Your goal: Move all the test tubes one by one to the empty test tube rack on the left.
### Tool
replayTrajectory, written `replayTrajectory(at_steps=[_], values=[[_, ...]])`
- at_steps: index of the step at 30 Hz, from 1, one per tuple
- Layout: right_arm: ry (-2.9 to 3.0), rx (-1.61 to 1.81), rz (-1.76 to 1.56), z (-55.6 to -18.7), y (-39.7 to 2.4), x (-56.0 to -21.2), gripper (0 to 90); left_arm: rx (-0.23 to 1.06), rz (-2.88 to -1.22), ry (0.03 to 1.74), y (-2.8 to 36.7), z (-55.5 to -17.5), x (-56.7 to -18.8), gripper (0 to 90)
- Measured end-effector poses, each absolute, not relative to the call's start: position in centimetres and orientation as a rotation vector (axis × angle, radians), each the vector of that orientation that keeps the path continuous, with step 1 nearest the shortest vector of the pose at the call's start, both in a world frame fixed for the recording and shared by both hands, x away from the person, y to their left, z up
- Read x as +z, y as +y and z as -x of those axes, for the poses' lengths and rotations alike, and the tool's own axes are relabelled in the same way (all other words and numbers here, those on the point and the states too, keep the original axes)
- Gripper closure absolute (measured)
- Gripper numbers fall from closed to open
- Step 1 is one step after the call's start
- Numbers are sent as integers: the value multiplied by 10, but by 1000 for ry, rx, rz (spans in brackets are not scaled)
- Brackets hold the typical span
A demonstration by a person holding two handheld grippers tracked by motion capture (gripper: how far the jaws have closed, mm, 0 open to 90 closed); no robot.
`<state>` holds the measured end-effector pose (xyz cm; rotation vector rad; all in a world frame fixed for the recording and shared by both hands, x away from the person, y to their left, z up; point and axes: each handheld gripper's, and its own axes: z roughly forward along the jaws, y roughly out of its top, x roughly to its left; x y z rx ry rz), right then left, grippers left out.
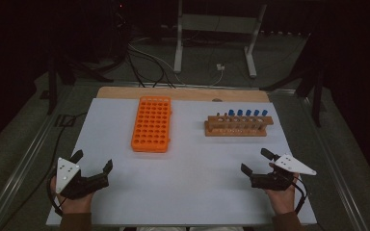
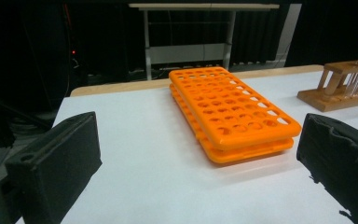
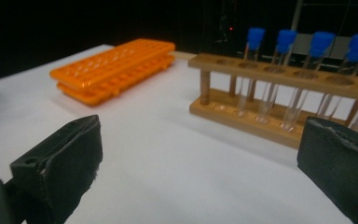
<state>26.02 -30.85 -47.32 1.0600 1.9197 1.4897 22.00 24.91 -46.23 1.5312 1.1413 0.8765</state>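
High view puts your left gripper low on the white tabletop, jaws spread and empty. Beyond sits the orange rack, then the wooden rack holding blue-capped tubes. Your right gripper gapes empty too.

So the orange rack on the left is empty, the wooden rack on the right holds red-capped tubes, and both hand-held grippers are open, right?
Not quite. The tubes in the wooden rack have blue caps, as the right gripper view shows. The orange rack is empty, and the left hand-held gripper and right hand-held gripper are open.
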Motion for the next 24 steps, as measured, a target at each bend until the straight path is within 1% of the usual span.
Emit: replayTrajectory(at_steps=[7,13,19,24], values=[[1899,1480,-1098,-272,-316,-459,2,868,-1529,1145,249,-220,-463,5],[1893,1456,-1069,-287,-318,-448,2,864,-1533,1145,248,-221,-464,5],[1858,1434,-1071,-305,-325,-438,3,863,-1524,1160,248,-224,-466,5],[1831,1384,-1104,-324,-334,-437,3,865,-1520,1161,248,-223,-466,5]])
